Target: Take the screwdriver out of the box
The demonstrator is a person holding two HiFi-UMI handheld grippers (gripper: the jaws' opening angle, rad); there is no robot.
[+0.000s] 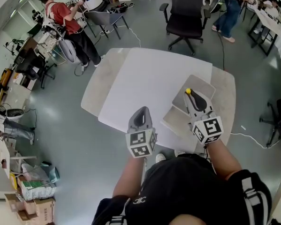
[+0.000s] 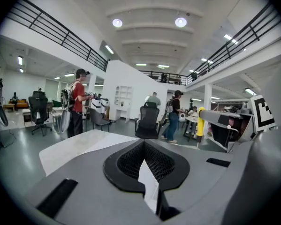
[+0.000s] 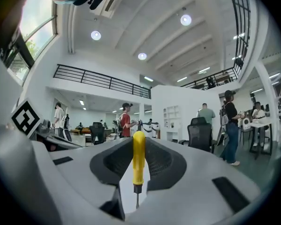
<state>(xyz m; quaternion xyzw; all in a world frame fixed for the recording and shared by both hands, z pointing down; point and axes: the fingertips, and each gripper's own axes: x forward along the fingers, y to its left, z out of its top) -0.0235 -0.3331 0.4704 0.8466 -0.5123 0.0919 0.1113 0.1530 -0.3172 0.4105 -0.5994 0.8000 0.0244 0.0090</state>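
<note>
A yellow-handled screwdriver point(image 1: 188, 91) is lifted above the grey cardboard box point(image 1: 204, 84) at the table's right side, with my right gripper point(image 1: 193, 98) shut on it. In the right gripper view the screwdriver point(image 3: 139, 157) stands upright between the jaws, handle pointing away and its thin metal shaft toward the camera. My left gripper point(image 1: 141, 117) hovers over the near edge of the white sheet point(image 1: 149, 83), shut, with nothing in it. In the left gripper view the left gripper point(image 2: 148, 173) shows its jaws together, and the screwdriver point(image 2: 201, 121) appears at the right.
The box's flap point(image 1: 174, 120) lies open toward me on the table point(image 1: 97, 85). A black office chair point(image 1: 184, 16) stands beyond the table's far edge. A person in red point(image 1: 68, 18) and others stand farther off, among desks and cables on the floor.
</note>
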